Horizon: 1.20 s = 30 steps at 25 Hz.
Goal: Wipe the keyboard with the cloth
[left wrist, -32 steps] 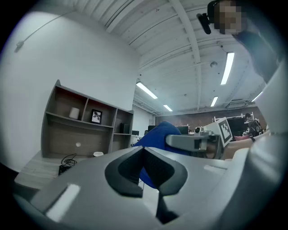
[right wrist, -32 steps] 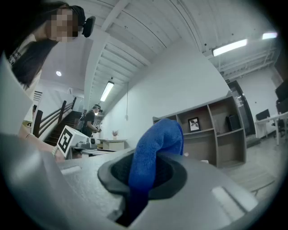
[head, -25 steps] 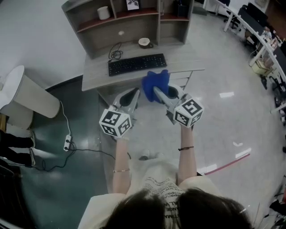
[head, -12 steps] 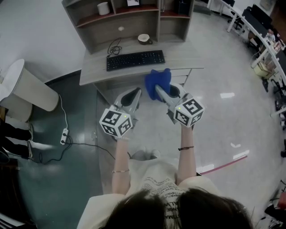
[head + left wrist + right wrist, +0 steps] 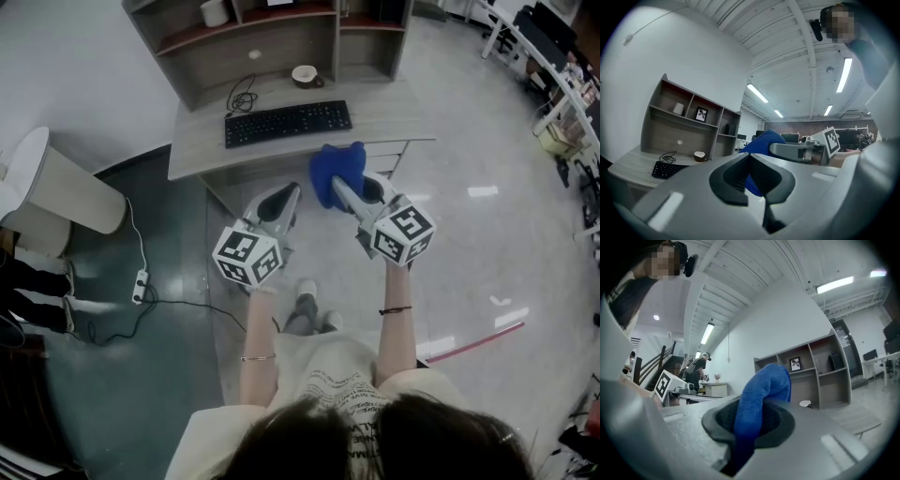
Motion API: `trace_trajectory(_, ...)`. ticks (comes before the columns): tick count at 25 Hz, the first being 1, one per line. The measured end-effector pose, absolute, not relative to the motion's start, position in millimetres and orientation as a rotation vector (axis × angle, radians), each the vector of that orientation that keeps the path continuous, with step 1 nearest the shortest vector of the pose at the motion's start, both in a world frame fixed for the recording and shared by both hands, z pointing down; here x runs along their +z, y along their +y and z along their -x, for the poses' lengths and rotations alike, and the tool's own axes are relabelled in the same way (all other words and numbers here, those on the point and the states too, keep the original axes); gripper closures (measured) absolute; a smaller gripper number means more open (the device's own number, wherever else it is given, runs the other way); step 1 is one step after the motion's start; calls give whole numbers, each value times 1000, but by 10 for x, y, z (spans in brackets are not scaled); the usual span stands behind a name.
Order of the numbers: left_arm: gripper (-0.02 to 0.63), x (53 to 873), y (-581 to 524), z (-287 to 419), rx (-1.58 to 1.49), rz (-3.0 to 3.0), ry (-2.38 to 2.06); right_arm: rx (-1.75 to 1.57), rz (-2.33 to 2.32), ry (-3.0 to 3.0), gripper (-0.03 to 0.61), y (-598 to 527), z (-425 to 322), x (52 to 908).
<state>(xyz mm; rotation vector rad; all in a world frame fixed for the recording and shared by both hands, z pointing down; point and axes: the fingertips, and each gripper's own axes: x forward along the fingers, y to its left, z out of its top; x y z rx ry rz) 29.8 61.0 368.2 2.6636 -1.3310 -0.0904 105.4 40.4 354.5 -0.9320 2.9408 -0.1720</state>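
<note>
The right gripper (image 5: 345, 190) is pinching the blue cloth (image 5: 334, 167). The keyboard (image 5: 288, 123) is lying sideways at about eleven o'clock from it, well apart. The left gripper (image 5: 281, 202) is sitting shut and empty.

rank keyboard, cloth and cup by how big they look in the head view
1. keyboard, the longest.
2. cloth, close to it in area but nearer the camera, so that order is unsure.
3. cup, clearly smallest.
</note>
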Motion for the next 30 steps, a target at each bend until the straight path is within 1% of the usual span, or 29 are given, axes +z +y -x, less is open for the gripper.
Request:
trace_trajectory(14, 626, 3836, -69, -245, -72, -2688, -1201, -221, 1031, 2917, 526, -175, -971, 3722)
trace_trajectory(30, 626, 3945, -445, -150, -88, -2711, -1064, -269, 1117, 2898, 526, -457, -854, 3885)
